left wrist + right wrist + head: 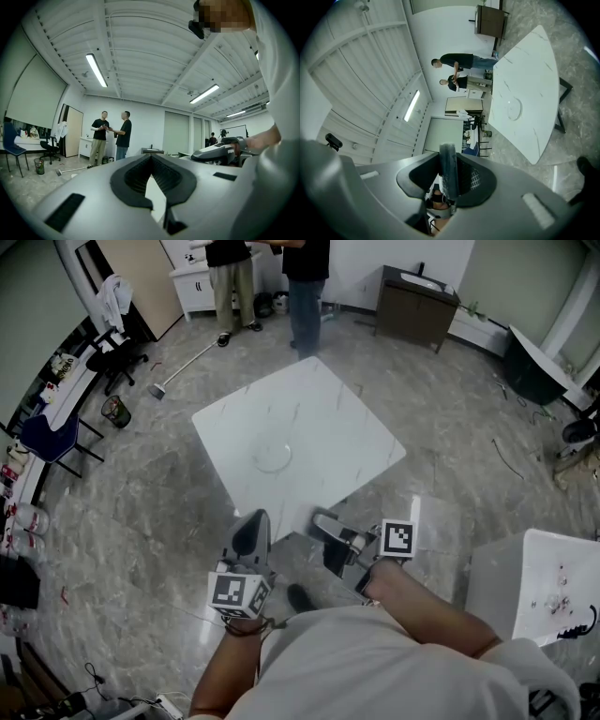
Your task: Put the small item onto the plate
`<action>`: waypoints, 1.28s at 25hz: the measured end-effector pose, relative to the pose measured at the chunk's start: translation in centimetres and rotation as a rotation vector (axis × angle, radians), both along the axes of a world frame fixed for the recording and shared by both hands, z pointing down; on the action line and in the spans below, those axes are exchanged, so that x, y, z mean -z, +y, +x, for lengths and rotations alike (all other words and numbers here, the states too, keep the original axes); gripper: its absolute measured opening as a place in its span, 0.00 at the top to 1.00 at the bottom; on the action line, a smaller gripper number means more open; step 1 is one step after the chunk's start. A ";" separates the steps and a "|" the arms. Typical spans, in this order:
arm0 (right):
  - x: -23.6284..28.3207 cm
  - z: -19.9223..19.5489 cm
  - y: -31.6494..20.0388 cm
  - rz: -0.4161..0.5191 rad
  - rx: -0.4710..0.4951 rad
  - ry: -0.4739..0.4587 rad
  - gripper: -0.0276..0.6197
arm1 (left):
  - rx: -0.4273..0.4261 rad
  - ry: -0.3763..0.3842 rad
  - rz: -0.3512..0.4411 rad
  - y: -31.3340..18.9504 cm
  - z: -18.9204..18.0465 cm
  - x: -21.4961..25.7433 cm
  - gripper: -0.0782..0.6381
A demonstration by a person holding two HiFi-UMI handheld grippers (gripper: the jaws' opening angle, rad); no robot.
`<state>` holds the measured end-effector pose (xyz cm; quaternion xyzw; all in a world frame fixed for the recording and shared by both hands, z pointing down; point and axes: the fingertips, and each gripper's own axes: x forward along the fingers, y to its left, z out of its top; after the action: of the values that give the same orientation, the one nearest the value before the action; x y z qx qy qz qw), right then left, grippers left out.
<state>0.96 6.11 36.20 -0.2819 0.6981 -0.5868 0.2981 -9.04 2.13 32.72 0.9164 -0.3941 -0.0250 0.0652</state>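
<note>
Head view looks steeply down at the table; both gripper views face outward, sharing the two standing people.

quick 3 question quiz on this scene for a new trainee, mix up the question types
1. True or false: the clear plate on the white table already has something lying on it.
2. What stands between the jaws of the right gripper?
A. nothing
B. a small dark item, seen edge-on
C. the plate
3. Fill in: the jaws of the left gripper are ____ at the tips, with nothing between them.

Key
1. False: the plate is empty.
2. B
3. together
</note>
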 end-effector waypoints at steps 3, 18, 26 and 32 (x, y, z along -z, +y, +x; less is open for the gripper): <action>0.2 -0.6 -2.2 0.002 -0.022 -0.006 0.80 | -0.012 0.001 0.016 -2.2 -0.6 0.8 0.88; -2.6 1.1 -12.5 -0.026 0.037 0.001 0.80 | 0.076 -0.045 -0.007 -10.2 -1.1 -2.3 0.88; -5.8 3.6 -22.9 -0.054 0.147 0.055 0.80 | 0.179 -0.067 -0.044 -18.4 0.5 -5.0 0.88; -7.9 5.6 -29.8 -0.051 0.243 0.093 0.80 | 0.250 -0.078 -0.070 -25.1 3.3 -7.1 0.88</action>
<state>6.56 -23.67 44.07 -0.2295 0.7252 -0.6224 0.1847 -5.78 -22.97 39.78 0.8576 -0.5081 0.0164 0.0780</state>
